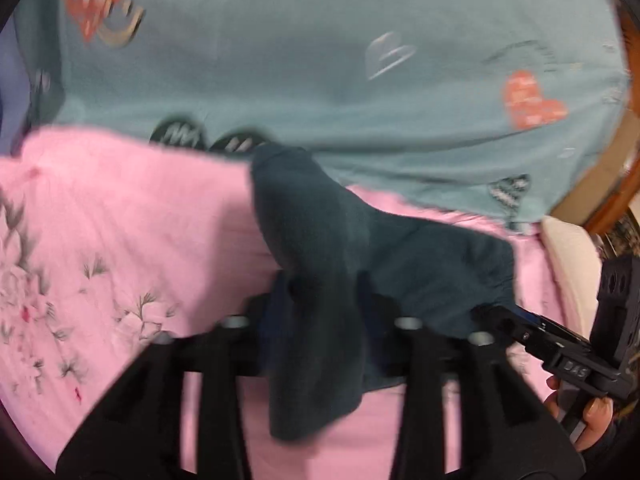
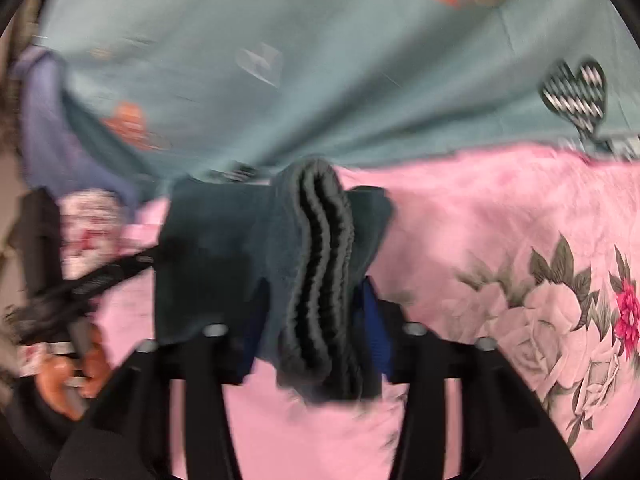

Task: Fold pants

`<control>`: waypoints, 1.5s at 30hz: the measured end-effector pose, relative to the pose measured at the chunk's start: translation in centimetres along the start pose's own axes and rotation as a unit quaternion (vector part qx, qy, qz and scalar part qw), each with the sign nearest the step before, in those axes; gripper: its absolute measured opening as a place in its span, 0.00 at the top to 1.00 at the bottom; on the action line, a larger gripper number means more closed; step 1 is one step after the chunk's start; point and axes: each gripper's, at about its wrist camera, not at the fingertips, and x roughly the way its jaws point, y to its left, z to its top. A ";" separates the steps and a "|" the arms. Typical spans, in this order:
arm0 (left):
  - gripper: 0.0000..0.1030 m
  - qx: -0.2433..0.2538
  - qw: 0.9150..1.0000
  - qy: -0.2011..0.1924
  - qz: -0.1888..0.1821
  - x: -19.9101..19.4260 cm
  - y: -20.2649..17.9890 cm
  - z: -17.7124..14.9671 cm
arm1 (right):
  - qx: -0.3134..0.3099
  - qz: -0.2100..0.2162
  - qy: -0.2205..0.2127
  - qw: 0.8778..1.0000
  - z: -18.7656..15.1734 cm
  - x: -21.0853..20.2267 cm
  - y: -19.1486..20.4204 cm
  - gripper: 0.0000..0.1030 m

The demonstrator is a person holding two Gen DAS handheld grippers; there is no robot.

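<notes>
A teal heart-print sheet (image 1: 320,40) lies beyond the pink floral blanket (image 1: 132,220). Above that blanket hang the dark pants (image 1: 340,240) — left gripper (image 1: 320,292) and right gripper (image 2: 316,300) each clamped on bunched fabric, the right at the ribbed waistband (image 2: 320,260).

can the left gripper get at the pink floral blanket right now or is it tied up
Probably not: the left gripper is shut on the dark pants, which hang between its fingers over the pink blanket.

Pink floral bedspread (image 2: 500,216), seemingly under teal heart-print sheet (image 1: 320,40).
</notes>
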 end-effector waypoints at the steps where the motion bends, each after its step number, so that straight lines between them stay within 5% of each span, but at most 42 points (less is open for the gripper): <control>1: 0.53 -0.006 1.000 0.006 0.026 0.8 1.2 -0.3 | 0.016 -0.034 0.007 0.999 -0.4 1.4 -1.2 0.51; 6: 0.21 -0.032 0.997 -0.034 0.062 -5.0 5.2 -2.6 | 0.049 -0.012 -0.044 0.998 -2.9 -3.4 -3.6 0.51; 10: 0.04 0.030 0.990 -0.078 0.115 -13.2 3.3 -7.6 | 0.025 -0.008 -0.061 0.998 -6.1 -10.7 -1.9 0.50; 14: 0.02 0.078 0.984 -0.082 0.140 -19.5 -0.3 -14.0 | -0.037 -0.038 -0.086 0.995 -11.2 -18.5 2.9 0.33; 16: 0.02 0.095 0.980 -0.087 0.149 -22.4 -2.1 -17.3 | -0.052 -0.059 -0.095 0.992 -14.6 -21.7 4.6 0.01; 20: 0.02 0.115 0.980 -0.103 0.123 -28.1 -5.2 -23.2 | -0.070 -0.077 -0.119 0.987 -19.9 -25.9 6.6 0.01; 28: 0.02 0.127 0.971 -0.147 0.140 -35.9 -8.1 -30.7 | -0.100 -0.073 -0.147 0.981 -27.7 -31.5 9.6 0.01; 45: 0.02 0.127 0.964 -0.170 0.161 -38.8 -8.5 -33.5 | -0.108 -0.082 -0.162 0.977 -30.8 -33.8 10.8 0.01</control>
